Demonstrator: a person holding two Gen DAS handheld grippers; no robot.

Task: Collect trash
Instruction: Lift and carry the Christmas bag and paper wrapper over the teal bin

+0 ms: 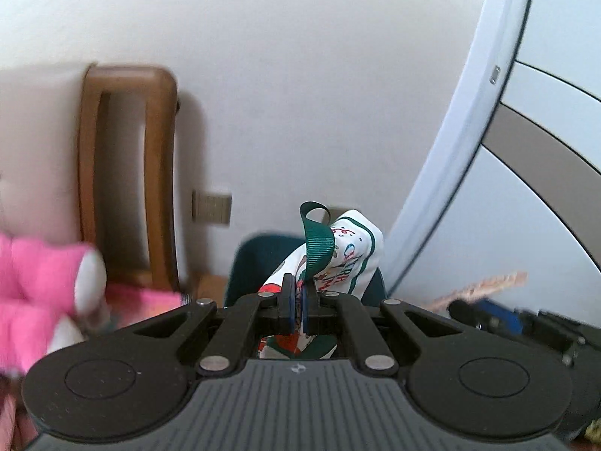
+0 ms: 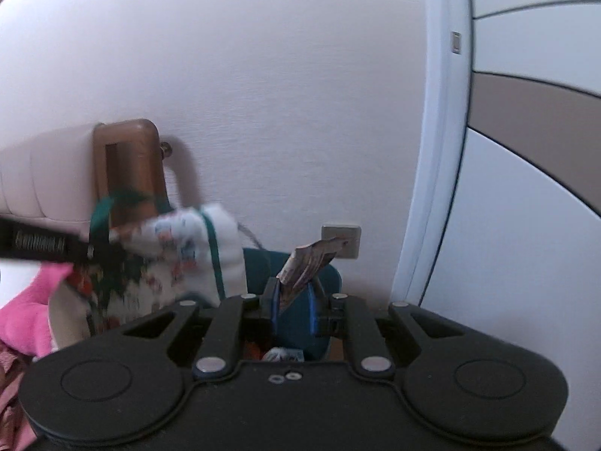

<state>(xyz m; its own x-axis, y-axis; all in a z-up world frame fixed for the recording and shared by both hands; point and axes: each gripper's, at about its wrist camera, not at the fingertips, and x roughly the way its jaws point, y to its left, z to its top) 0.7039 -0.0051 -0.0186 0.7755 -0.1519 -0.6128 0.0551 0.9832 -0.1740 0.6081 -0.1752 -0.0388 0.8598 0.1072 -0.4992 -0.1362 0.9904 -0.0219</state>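
Observation:
My left gripper (image 1: 298, 306) is shut on a white printed gift bag (image 1: 349, 255), pinching it by its green ribbon handle (image 1: 317, 240), and holds it up over a dark teal bin (image 1: 255, 263). The bag also shows blurred at the left of the right wrist view (image 2: 180, 248), with the left gripper's finger (image 2: 41, 246) coming in from the left. My right gripper (image 2: 295, 300) is partly open, with a crumpled brownish wrapper (image 2: 310, 263) resting against its left finger over the teal bin (image 2: 326, 274). Some trash (image 2: 281, 355) lies in the bin.
A wooden chair frame (image 1: 124, 173) with a pale cushion stands against the white wall at left. A pink plush toy (image 1: 41, 285) lies at the far left. A wall socket (image 2: 341, 241) sits behind the bin. A white door frame (image 1: 462, 143) runs up the right side.

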